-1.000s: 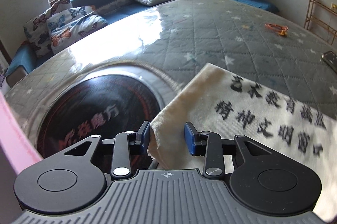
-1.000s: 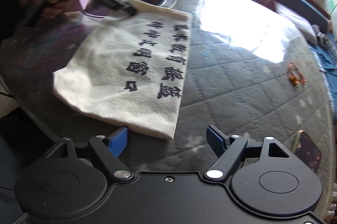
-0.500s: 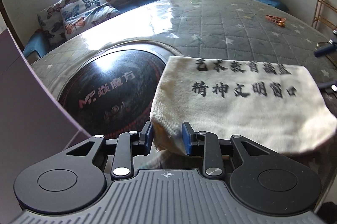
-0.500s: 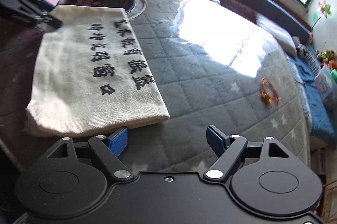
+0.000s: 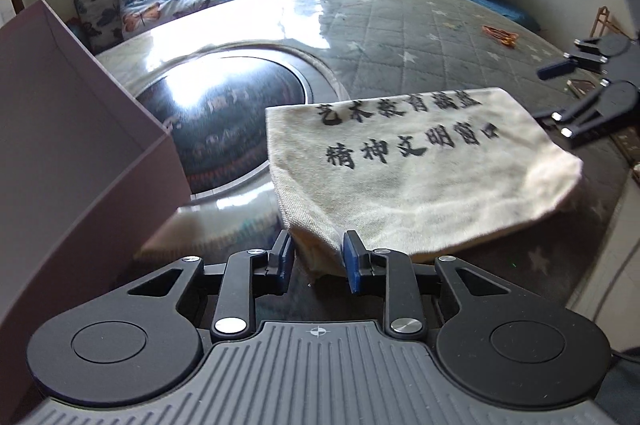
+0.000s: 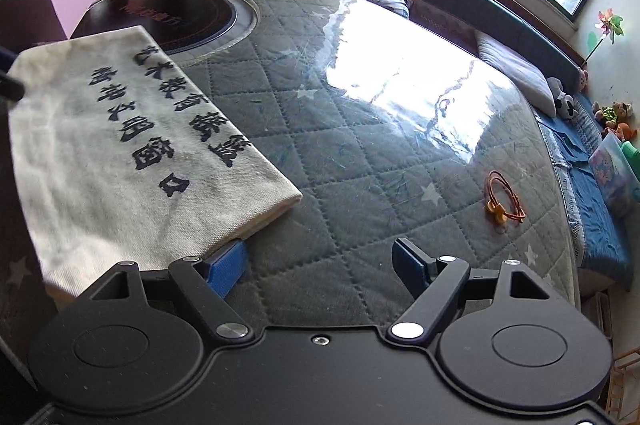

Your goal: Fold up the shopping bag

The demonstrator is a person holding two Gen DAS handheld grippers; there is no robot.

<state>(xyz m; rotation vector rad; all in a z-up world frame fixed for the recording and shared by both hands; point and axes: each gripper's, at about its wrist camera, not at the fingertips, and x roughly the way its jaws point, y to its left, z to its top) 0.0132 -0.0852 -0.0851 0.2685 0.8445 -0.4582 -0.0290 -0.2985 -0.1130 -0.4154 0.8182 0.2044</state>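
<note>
Bag: the cloth shopping bag (image 5: 404,181) lies flat on the worktop (image 6: 360,153), lower middle of the left wrist view, with black printed words on top.
Left tongs: the left tongs (image 5: 318,257) are narrow and have just been closing; a corner of the bag sits between the blue pads. The cloth looks pinched, so I think it is held.
Right tongs: the right tongs (image 6: 320,261) stand wide with nothing between them. One blue pad is just beside the bag's near edge, at lower left of the right wrist view.
Nearby: a dark round plate (image 5: 224,129) is set in the worktop just beside the bag. A pink box (image 5: 76,153) stands at the left. An orange hair tie (image 6: 504,199) lies well apart at the right.
Step now: I think the two tongs are getting hold of two corners to fold the bag.
Do it well: slide the right tongs onto their corner and close them firmly. Lift both corners together. Lay edge on edge so the fold is straight. Keep clear of the pink box.
</note>
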